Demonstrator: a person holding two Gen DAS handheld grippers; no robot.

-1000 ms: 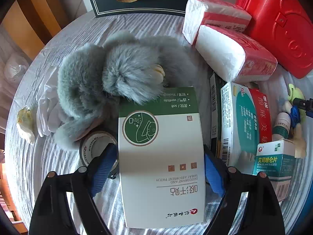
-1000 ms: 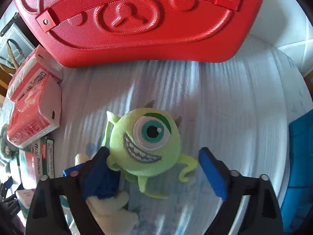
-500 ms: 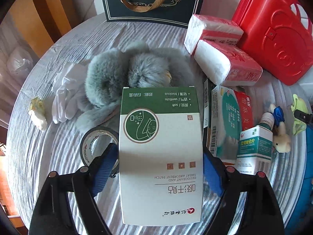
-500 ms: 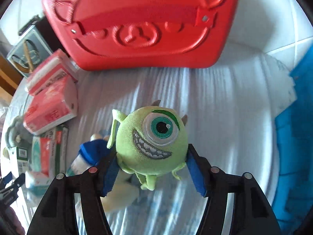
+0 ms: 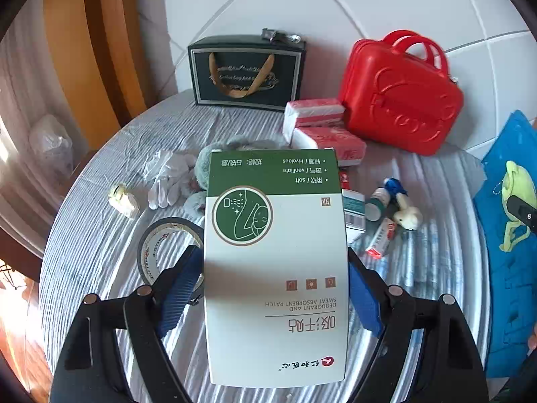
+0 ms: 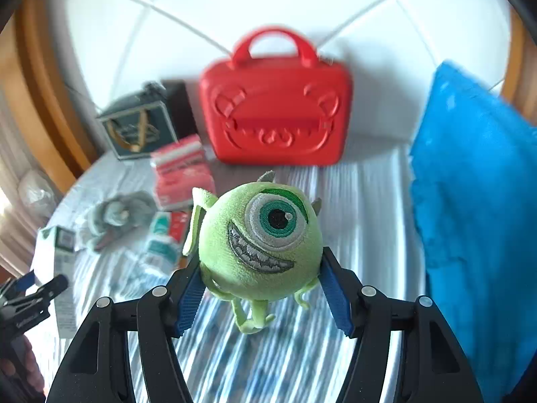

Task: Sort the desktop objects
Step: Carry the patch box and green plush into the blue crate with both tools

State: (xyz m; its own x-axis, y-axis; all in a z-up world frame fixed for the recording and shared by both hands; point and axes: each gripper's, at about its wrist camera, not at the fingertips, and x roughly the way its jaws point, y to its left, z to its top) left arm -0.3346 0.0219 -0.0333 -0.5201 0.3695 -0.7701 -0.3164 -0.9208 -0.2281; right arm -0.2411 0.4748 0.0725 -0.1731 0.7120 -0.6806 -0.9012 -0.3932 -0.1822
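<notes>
My left gripper (image 5: 275, 288) is shut on a white and green patch box (image 5: 275, 255) and holds it above the round table (image 5: 100, 221). My right gripper (image 6: 261, 288) is shut on a green one-eyed plush monster (image 6: 258, 245), lifted off the table; it also shows at the right edge of the left wrist view (image 5: 517, 208). A grey plush toy (image 6: 117, 215), medicine boxes (image 6: 164, 235), a small bottle (image 5: 376, 203) and a small white figure (image 5: 407, 216) lie on the table.
A red case (image 6: 275, 117) and a dark gift bag (image 5: 246, 74) stand at the back. Red tissue packs (image 5: 322, 134) lie before them. A tape roll (image 5: 167, 248), white gloves (image 5: 167, 178) and a blue bag (image 6: 476, 181) are nearby.
Both grippers have risen well above the table with their loads. The right gripper closed on the green monster and lifted it; the left kept the patch box.
</notes>
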